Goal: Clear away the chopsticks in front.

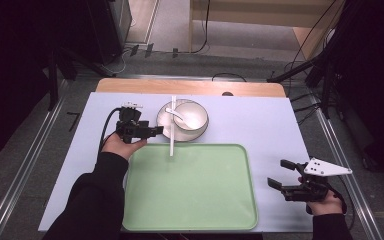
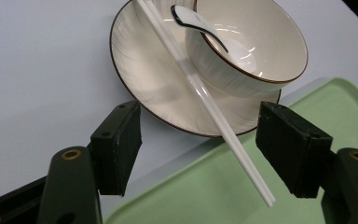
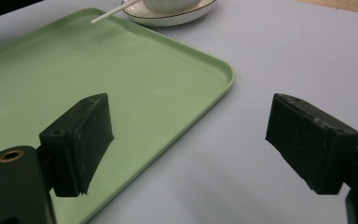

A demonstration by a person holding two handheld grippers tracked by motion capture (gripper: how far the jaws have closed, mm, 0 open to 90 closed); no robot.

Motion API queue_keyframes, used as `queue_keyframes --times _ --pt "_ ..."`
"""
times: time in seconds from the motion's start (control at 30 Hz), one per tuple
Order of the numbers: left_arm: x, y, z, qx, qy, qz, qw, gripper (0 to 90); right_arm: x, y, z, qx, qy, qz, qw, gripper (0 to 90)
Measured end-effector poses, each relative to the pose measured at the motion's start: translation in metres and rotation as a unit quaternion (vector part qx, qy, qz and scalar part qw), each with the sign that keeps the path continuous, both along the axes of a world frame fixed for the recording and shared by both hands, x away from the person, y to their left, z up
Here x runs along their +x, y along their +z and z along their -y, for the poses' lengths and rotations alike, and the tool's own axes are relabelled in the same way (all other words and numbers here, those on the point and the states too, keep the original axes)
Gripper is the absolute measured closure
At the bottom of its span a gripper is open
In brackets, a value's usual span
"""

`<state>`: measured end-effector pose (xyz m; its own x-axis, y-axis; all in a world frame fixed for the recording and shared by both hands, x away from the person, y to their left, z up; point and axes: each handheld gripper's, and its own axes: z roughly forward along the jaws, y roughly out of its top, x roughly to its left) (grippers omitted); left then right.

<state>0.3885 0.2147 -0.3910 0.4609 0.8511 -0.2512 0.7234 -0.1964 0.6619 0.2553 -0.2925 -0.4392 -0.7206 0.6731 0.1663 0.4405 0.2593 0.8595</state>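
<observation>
A cream bowl [image 1: 192, 117] with a white spoon [image 1: 176, 115] in it sits on a dark-rimmed plate [image 1: 164, 124] behind a green tray [image 1: 190, 195]. White chopsticks [image 1: 172, 127] lie across the plate, and their tips reach over the tray's far edge. My left gripper [image 1: 156, 131] is at the plate's left rim. In the left gripper view its jaws [image 2: 198, 116] stand apart on either side of the chopsticks [image 2: 205, 98] and the plate's near rim [image 2: 140, 60], pressing on neither. My right gripper [image 1: 276, 172] is open over bare table, right of the tray.
A pale blue mat [image 1: 260, 120] covers the table, with a wooden strip [image 1: 190, 87] along its far edge. The tray [image 3: 98, 70] holds nothing on its surface. Dark stands and cables [image 1: 310, 65] flank the table beyond its far corners.
</observation>
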Motion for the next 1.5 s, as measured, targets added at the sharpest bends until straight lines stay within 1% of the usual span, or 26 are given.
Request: queue_keyframes --times 0.17,0.2,0.23,0.3,0.37,0.4,0.43,0.47,0.57,0.6,0.63,0.67,0.7,0.73,0.77,0.8,0.87,0.93,1.03,1.07,1.27,1.33,1.37,1.4,1.47,1.5 --pt "0.008 -0.003 0.006 0.011 0.002 -0.006 0.9999 35.2 -0.001 0.0 0.001 0.0 -0.002 0.0 1.0 15.1" --pt "0.01 -0.005 0.009 0.019 -0.003 -0.008 0.9998 36.5 -0.001 0.0 0.001 0.001 -0.002 0.001 1.0 15.1" --pt "0.012 -0.008 0.013 0.031 -0.005 -0.005 0.9995 38.2 -0.001 0.0 0.001 0.003 -0.003 0.001 1.0 15.1" --pt "0.014 -0.011 0.017 0.038 -0.007 -0.003 0.9993 40.1 -0.002 0.0 0.001 0.003 -0.003 0.001 1.0 15.1" --pt "0.017 -0.013 0.02 0.045 -0.003 -0.005 0.999 41.2 -0.002 0.001 0.002 0.0 -0.002 0.002 1.0 15.1" --pt "0.017 -0.013 0.02 0.045 -0.003 -0.005 0.999 43.2 -0.002 0.001 0.002 0.0 -0.003 0.003 1.0 15.1" --pt "0.018 -0.015 0.022 0.043 0.004 -0.001 0.9991 44.8 -0.003 0.001 0.002 0.001 -0.005 0.003 1.0 15.1" --pt "0.019 -0.015 0.023 0.035 0.003 -0.003 0.9994 45.0 -0.003 0.001 0.003 0.001 -0.006 0.002 1.0 15.1" --pt "0.02 -0.017 0.026 0.028 -0.006 0.001 0.9996 48.0 -0.003 0.001 0.003 0.002 -0.007 0.002 1.0 15.1" --pt "0.023 -0.019 0.03 0.043 -0.006 -0.012 0.999 50.3 -0.003 0.001 0.003 0.002 -0.007 0.001 1.0 15.1" --pt "0.025 -0.021 0.032 0.042 -0.001 -0.02 0.9989 51.2 -0.003 0.001 0.003 0.002 -0.006 0.002 1.0 15.1" --pt "0.025 -0.021 0.032 0.042 -0.001 -0.02 0.9989 53.3 -0.003 0.001 0.003 0.002 -0.006 0.002 1.0 15.1" --pt "0.027 -0.022 0.035 0.039 0.002 -0.026 0.9989 54.5 -0.003 0.001 0.002 0.002 -0.006 0.002 1.0 15.1" --pt "0.028 -0.023 0.037 0.041 0.004 -0.025 0.9988 54.5 -0.003 0.001 0.002 0.002 -0.005 0.003 1.0 15.1" --pt "0.028 -0.024 0.039 0.047 0.003 -0.026 0.9985 55.1 -0.004 0.001 0.003 0.002 -0.005 0.003 1.0 15.1" --pt "0.028 -0.024 0.039 0.047 0.003 -0.026 0.9985 56.0 -0.004 0.001 0.003 0.002 -0.005 0.003 1.0 15.1" --pt "0.029 -0.026 0.043 0.061 0.008 -0.031 0.9976 57.6 -0.004 0.001 0.003 0.003 -0.006 0.003 1.0 15.1" --pt "0.031 -0.028 0.042 0.059 0.012 -0.038 0.9975 58.8 -0.004 0.001 0.003 0.003 -0.005 0.002 1.0 15.1" --pt "0.032 -0.03 0.042 0.061 0.015 -0.039 0.9973 59.6 -0.004 0.001 0.003 0.002 -0.005 0.002 1.0 15.1" --pt "0.033 -0.031 0.042 0.057 0.012 -0.04 0.9975 59.7 -0.004 0.001 0.003 0.002 -0.005 0.002 1.0 15.2" --pt "0.037 -0.032 0.042 0.045 0.025 -0.044 0.9977 60.9 -0.004 0.001 0.003 0.003 -0.005 0.0 1.0 15.1" --pt "0.038 -0.033 0.044 0.046 0.028 -0.047 0.9974 62.9 -0.004 0.001 0.003 0.002 -0.005 0.001 1.0 15.1" --pt "0.038 -0.034 0.045 0.055 0.025 -0.049 0.997 62.9 -0.004 0.001 0.003 0.002 -0.005 0.001 1.0 15.1" --pt "0.039 -0.035 0.046 0.063 0.029 -0.052 0.9963 63.9 -0.004 0.001 0.003 0.003 -0.005 0.001 1.0 15.1" --pt "0.04 -0.036 0.046 0.06 0.031 -0.054 0.9963 64.5 -0.004 0.001 0.003 0.003 -0.004 0.001 1.0 15.2" --pt "0.041 -0.037 0.045 0.056 0.037 -0.054 0.9963 65.3 -0.004 0.001 0.003 0.003 -0.005 0.001 1.0 15.1"
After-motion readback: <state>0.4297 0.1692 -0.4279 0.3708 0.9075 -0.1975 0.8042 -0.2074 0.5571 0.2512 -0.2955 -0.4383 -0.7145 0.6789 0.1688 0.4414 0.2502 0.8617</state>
